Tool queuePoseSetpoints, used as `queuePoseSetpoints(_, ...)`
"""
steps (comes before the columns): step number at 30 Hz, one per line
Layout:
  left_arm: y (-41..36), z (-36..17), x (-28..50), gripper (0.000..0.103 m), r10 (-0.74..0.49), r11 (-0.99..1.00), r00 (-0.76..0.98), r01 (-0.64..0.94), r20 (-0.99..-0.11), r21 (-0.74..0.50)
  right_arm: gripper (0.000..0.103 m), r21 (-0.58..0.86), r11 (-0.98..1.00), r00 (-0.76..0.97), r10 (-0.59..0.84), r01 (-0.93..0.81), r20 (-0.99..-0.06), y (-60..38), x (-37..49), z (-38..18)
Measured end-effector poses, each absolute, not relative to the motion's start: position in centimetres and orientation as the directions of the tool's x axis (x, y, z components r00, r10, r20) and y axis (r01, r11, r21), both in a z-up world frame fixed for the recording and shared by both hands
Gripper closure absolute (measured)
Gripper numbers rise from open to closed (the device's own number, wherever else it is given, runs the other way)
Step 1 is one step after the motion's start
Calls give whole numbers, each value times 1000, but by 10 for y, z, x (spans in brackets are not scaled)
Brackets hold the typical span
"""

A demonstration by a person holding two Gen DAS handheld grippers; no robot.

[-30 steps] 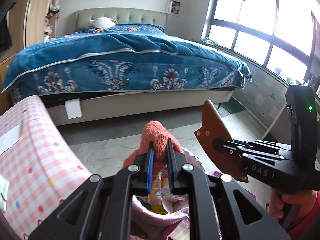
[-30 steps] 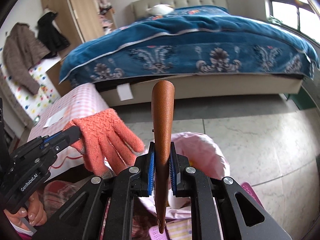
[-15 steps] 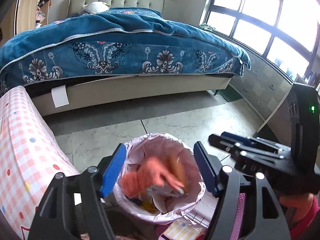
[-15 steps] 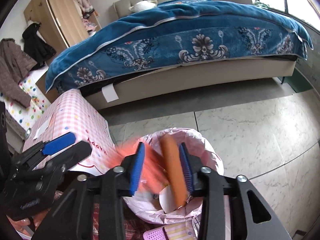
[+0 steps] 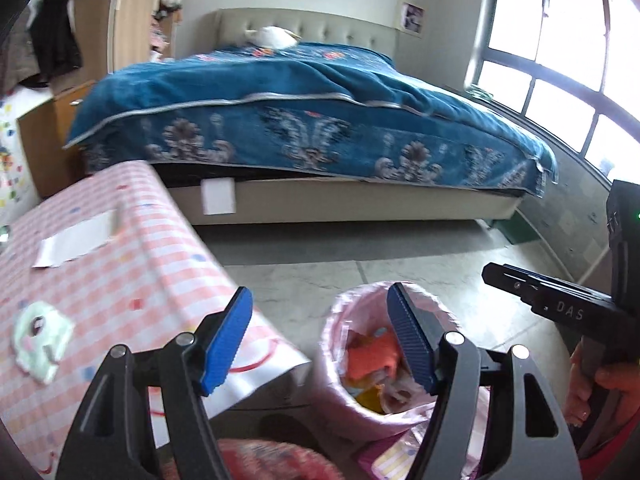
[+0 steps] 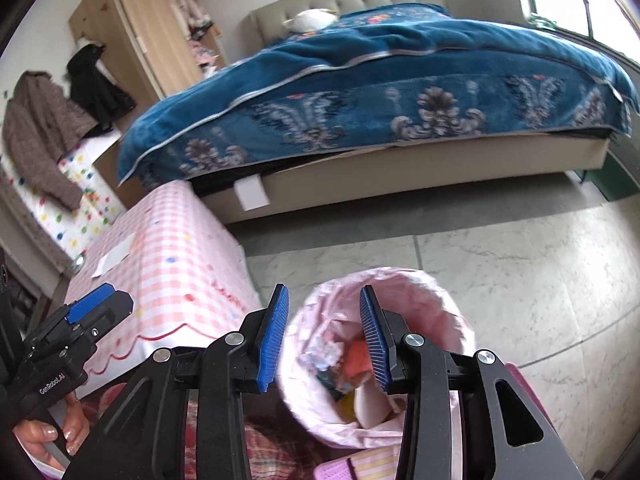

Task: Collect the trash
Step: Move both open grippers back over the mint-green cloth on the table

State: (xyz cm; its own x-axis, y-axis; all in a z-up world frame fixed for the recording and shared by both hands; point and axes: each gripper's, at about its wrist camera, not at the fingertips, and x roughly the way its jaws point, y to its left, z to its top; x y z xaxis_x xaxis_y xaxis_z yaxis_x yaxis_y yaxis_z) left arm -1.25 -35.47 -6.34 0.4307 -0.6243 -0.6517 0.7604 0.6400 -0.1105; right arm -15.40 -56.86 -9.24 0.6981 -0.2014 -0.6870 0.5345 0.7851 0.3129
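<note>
Orange glove (image 5: 374, 354) lay in the pink-lined bin (image 6: 440, 308).
I had just opened both my left gripper (image 5: 320, 336) and right gripper (image 6: 324, 336); nothing sat between either's jaws.

Both wrist cameras look down along their fingers from close above the pink-lined bin (image 5: 340, 364) (image 6: 440, 292), facing the bed (image 5: 304, 120) (image 6: 380, 92), sharing the checked table's (image 5: 100, 272) (image 6: 176, 256) near corner.
</note>
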Motion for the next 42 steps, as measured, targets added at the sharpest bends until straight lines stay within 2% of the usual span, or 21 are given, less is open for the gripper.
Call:
queuePoseSetpoints(6,-306,-51,-5,34,-573,717,513,691,-639,-88,64,297,854,722,-126,428,-680,-528,-120,-78)
queuePoseSetpoints(13,-244,-44,9,33,-459,823,628,568,-628,-34,64,269,922,737,-26,279,-675,-470,-71,-65)
queuePoseSetpoints(19,-183,-37,22,33,-370,897,698,441,-613,-39,64,255,959,738,81,126,-670,-417,-23,-54)
queuePoseSetpoints(27,-133,-42,35,32,-290,942,725,331,-625,-52,64,240,971,725,177,-16,-665,-357,24,-39)
queuePoseSetpoints(29,-123,-43,40,29,-267,950,732,308,-626,-46,64,234,970,728,203,-59,-655,-340,34,-34)
queuePoseSetpoints(38,-104,-56,63,26,-197,968,737,249,-647,-10,64,232,970,718,213,-73,-663,-317,60,-40)
queuePoseSetpoints(42,-105,-66,73,21,-183,968,721,251,-668,7,64,241,969,711,208,-56,-671,-324,65,-42)
